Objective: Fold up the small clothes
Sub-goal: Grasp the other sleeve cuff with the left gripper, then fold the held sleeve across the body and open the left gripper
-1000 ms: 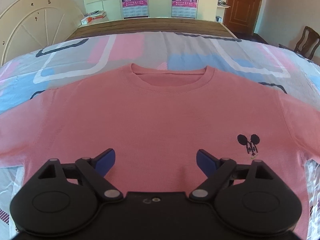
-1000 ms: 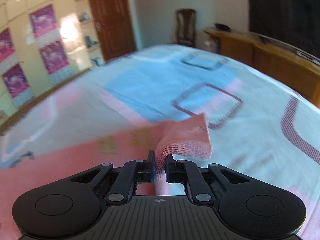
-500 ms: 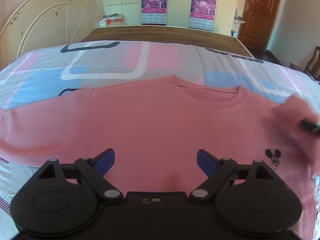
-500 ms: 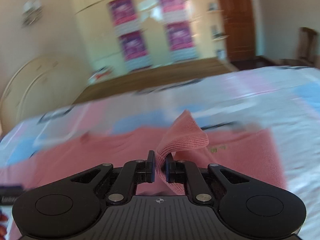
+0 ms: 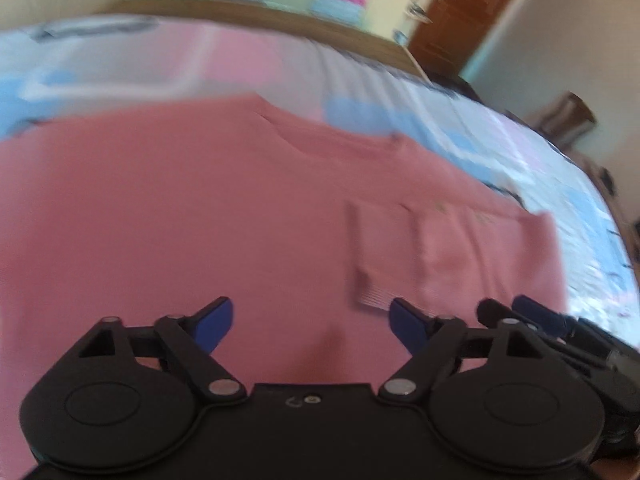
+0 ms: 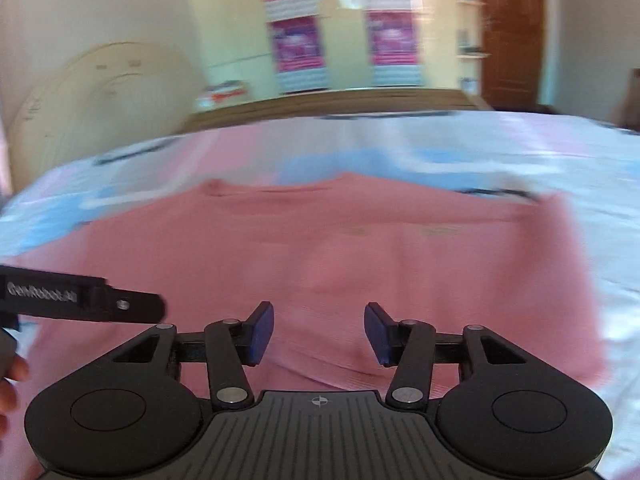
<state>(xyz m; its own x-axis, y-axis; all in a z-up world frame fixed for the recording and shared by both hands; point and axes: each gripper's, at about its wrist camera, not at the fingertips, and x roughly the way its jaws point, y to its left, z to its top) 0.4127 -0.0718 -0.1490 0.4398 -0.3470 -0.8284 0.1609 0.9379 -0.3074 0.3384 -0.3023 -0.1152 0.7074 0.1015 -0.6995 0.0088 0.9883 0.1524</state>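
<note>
Right wrist view: right gripper [image 6: 319, 332] spread, jaws just opened, empty; sleeve [image 5: 384, 256] dropped onto shirt [image 6: 280, 248] mid-bed [image 6: 540, 152].
Risk: loose sleeve may spring back or crease unevenly; left gripper [image 5: 310, 326], spread and closing, could drag fabric.

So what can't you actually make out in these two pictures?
- Left wrist view: the shirt's near hem, hidden behind the left claw.
- Left wrist view: the shirt's small chest print, lost in the blur.
- Right wrist view: the posters, blurred, text unreadable.
- Right wrist view: the hand, cut off by the left edge.
</note>
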